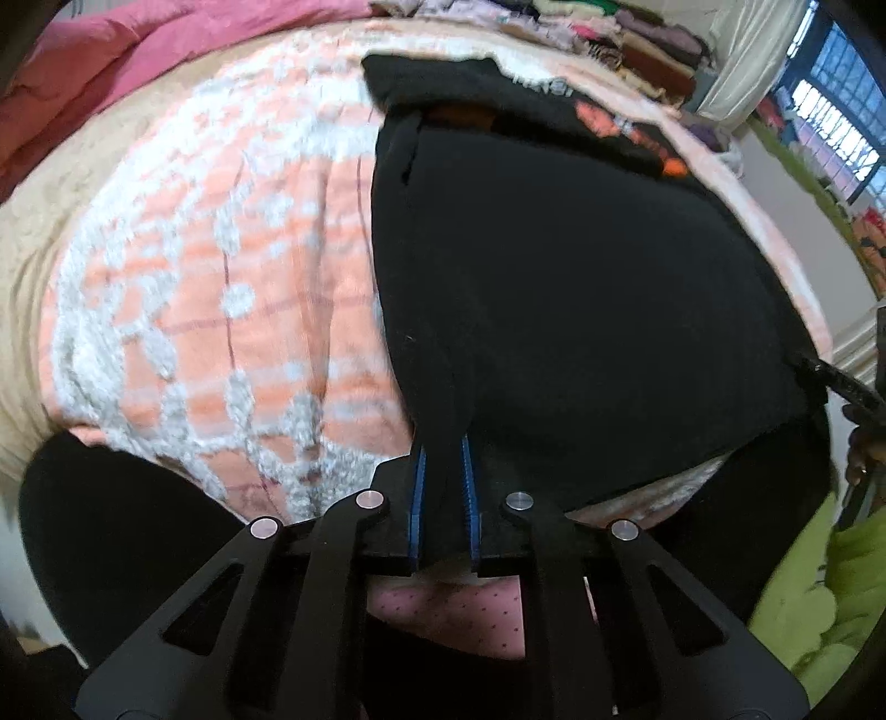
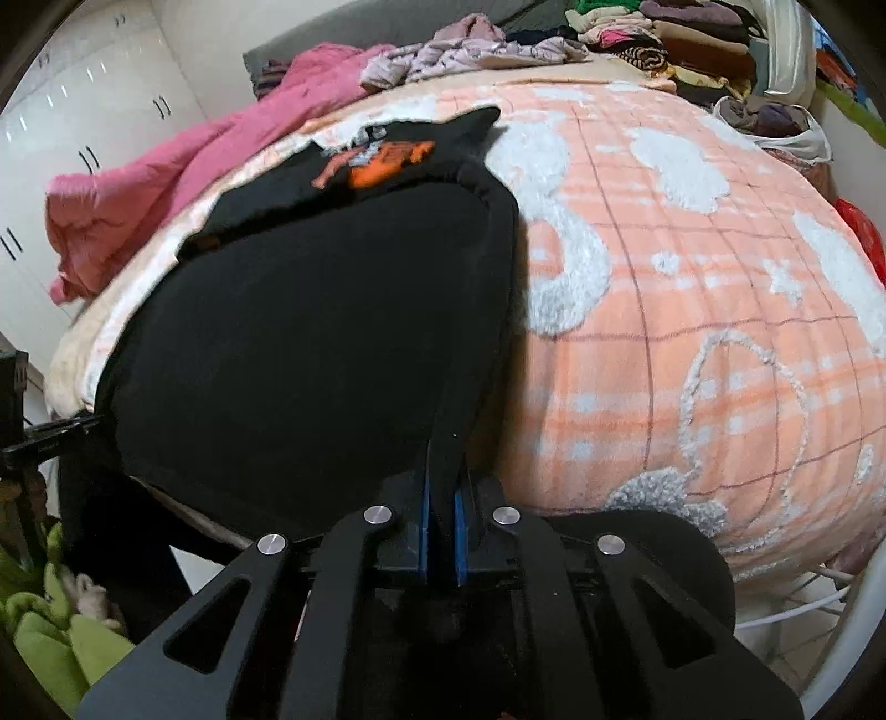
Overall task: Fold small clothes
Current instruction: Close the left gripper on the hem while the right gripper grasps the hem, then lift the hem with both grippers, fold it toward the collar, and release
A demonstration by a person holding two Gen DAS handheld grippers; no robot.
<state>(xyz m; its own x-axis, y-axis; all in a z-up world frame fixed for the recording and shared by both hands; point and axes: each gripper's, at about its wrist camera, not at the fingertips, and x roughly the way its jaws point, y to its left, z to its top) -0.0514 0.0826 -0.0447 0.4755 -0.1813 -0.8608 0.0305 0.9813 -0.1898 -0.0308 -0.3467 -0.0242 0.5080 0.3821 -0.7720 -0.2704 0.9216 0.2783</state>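
Both tools are pinched tight on the same black T-shirt (image 1: 581, 288), each at a near corner of it. The left tool (image 1: 443, 487) has its blue pads (image 1: 416, 493) closed on a narrow ridge of black cloth that rises from between them, at the shirt's near left corner. The right tool (image 2: 442, 515) grips in the same way at the near right corner, a tongue of fabric drawn up between its blue pads (image 2: 424, 520).

The shirt lies spread on a peach-and-white plush blanket (image 2: 692, 277) that covers the bed, its near hem at the bed's edge. Most of what shows is plain black. At the shirt's far end a part of it lies with an orange and grey print (image 2: 382, 160) facing up; the letters are too blurred to read. The cloth between the two gripped corners looks fairly taut and smooth.

Beyond the shirt, a pink quilt (image 2: 166, 183) is bunched up, and stacks of folded clothes (image 2: 692, 44) stand at the far side of the bed.
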